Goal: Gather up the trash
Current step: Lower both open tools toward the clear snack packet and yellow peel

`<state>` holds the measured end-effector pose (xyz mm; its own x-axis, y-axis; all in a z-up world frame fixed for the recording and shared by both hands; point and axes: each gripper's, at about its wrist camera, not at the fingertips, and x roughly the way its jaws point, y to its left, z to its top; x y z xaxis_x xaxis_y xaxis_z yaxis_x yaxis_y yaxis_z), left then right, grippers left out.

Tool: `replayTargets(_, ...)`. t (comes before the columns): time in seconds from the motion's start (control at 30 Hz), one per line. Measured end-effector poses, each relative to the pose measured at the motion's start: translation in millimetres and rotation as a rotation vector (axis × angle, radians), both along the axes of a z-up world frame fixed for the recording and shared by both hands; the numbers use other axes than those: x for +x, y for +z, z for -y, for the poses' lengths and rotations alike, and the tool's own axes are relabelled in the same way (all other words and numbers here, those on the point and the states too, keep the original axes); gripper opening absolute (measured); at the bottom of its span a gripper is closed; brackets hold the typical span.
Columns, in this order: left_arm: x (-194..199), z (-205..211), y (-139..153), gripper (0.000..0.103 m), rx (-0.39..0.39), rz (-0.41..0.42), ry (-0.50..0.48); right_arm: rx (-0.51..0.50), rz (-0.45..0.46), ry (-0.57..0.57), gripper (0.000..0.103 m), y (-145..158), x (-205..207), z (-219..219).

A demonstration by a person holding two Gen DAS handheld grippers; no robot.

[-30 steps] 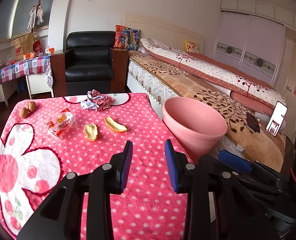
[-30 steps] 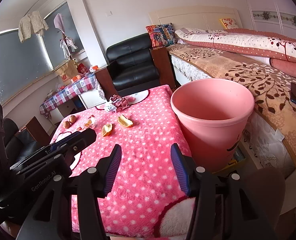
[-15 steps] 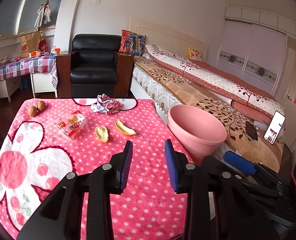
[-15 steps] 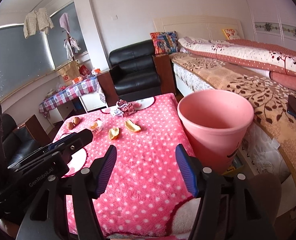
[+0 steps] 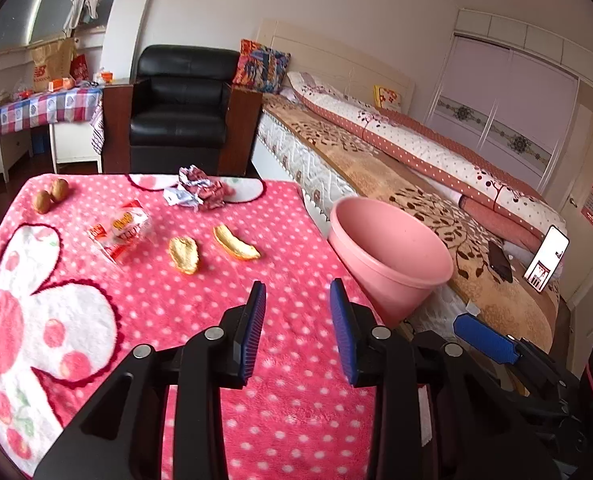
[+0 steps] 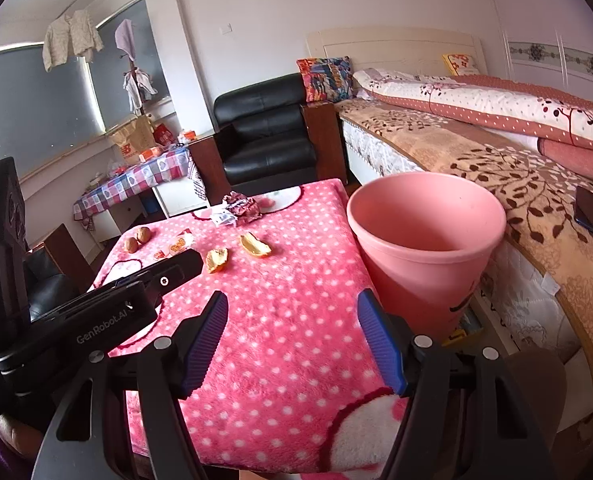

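Both grippers, left (image 5: 298, 302) and right (image 6: 292, 320), had empty jaws, wide. Orange peel (image 5: 235, 243) lay at 11 o'clock on the counter (image 5: 176, 300); best pinched across its curled edge, then carried to the pink bin (image 5: 392, 256).

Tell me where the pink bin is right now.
The pink bin stands off the table's right edge, between the table and the bed, nearest the right tongs.
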<state>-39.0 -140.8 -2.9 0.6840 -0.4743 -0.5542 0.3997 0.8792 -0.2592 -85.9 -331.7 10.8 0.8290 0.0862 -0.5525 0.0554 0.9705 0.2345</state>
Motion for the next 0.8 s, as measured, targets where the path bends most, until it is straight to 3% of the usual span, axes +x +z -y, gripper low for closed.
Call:
replayTargets(0.47,26,10,-10,0.033,-0.001,-0.04,-0.032,-0.003,-0.017,-0.011,0.066,-7,16,8)
replayTargets(0.8,35,-3,-14,0.033,-0.031,-0.073,0.003,-0.024,-0.03,0.068,0.066,-10,27,-6)
